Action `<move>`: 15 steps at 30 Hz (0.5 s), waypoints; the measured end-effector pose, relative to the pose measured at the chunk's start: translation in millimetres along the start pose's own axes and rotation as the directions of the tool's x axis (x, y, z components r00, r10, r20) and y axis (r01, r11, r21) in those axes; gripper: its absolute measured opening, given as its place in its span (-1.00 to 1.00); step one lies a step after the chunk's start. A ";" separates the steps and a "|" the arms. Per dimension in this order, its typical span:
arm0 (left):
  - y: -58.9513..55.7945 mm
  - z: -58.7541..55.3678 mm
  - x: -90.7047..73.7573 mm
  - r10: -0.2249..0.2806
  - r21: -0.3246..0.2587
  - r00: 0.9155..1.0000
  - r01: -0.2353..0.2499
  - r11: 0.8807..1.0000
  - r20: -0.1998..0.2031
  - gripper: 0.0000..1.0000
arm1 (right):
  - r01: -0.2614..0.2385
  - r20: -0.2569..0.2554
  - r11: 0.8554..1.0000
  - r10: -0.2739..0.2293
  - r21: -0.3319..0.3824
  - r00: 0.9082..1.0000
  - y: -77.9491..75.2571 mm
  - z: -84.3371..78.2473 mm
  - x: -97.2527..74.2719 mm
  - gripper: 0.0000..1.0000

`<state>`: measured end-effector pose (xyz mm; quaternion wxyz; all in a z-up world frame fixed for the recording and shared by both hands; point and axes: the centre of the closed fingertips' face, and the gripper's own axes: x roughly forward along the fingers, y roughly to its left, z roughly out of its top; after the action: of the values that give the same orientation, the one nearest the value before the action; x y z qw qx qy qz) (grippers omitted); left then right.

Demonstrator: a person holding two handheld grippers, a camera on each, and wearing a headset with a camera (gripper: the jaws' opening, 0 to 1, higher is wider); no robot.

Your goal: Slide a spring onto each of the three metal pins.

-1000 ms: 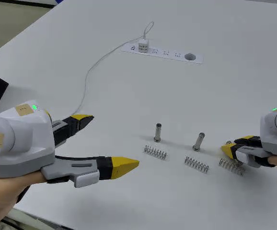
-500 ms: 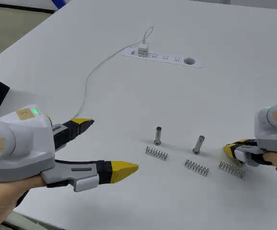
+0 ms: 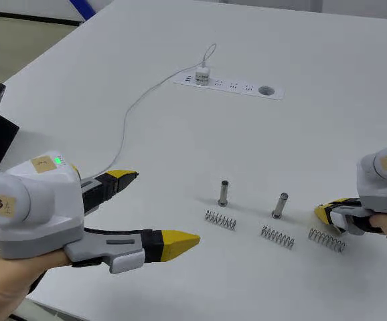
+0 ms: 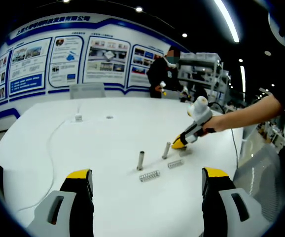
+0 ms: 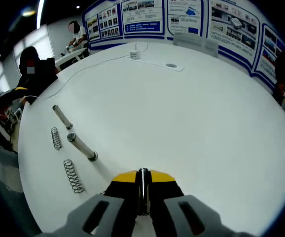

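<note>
Low, right claw (image 3: 323, 212) tight on pin (image 5: 142, 192)

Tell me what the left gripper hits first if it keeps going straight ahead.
Probably the nearest spring, lying in front of an upright pin, centred between the open jaws of the left gripper; height above the table is unclear.

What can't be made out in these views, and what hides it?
Third pin: right gripper view, lower end buried between the right claw's shut jaws; head view, behind that claw.
Power strip: head view, socket markings too small.
Wall posters: left gripper view, text too small, fisheye-warped.
</note>
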<state>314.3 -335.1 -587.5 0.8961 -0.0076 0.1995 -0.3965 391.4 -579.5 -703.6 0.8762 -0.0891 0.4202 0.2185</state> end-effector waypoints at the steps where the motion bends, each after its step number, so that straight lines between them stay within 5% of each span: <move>1: 0.3 0.7 -0.5 0.003 -0.001 1.000 -0.003 1.000 0.003 0.87 | 0.003 0.004 1.000 -0.003 0.001 1.000 -0.1 -0.9 -1.5 -0.84; 15: -6.1 1.2 -1.6 -0.001 0.002 1.000 0.001 1.000 0.002 0.87 | 0.011 0.057 1.000 -0.012 0.019 0.998 -1.4 -0.7 -14.7 -0.84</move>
<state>309.5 -338.4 -584.8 0.8962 -0.0070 0.1979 -0.3970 383.5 -585.5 -692.7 0.8899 -0.0768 0.3966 0.2121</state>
